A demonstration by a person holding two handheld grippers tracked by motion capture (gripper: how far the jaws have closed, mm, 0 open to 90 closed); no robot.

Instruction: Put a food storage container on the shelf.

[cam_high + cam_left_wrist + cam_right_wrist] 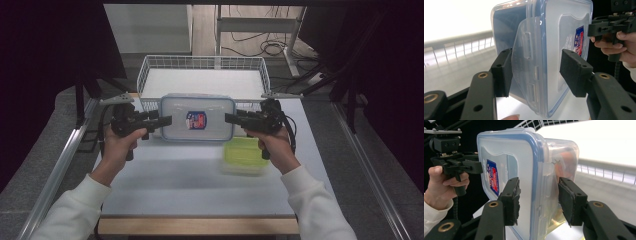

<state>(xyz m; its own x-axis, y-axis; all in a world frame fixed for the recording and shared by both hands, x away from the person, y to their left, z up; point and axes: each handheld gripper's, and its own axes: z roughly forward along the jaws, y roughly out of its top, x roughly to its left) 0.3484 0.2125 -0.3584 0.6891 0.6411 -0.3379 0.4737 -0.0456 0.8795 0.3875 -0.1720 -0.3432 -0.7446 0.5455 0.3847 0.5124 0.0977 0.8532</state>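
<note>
— Starting with the high view: the clear container (197, 118) with the blue-rimmed lid sits at the centre of the frame, held between the left claw (164, 121) and the right claw (231, 119), just in front of the wire basket (202, 64). It looks lifted off the counter (175, 175); I can't be sure. A green-lidded box (242, 155) lies lower right.

— How will it handle?

— Stiff plastic, likely light, and smooth, so slippery under a pad. Take the short ends, one claw each, as here.

— And the left gripper view?

— Centre frame, the container (549, 50) stands on edge between that claw's (536, 72) pads. The side latch flap (525, 65) sits just beside the left pad. The jaws stand apart around the end; the left pad seems to touch the flap, the right pad is close to the lid. A firm clamp I cannot confirm. That flap hinges, so it's a poor hold; better the rim.

— Right gripper view?

— Same picture mirrored: the container (524, 165) centre, the claw (537, 200) straddling its end, pads near both faces, a gap seeming to remain on the right.
</note>
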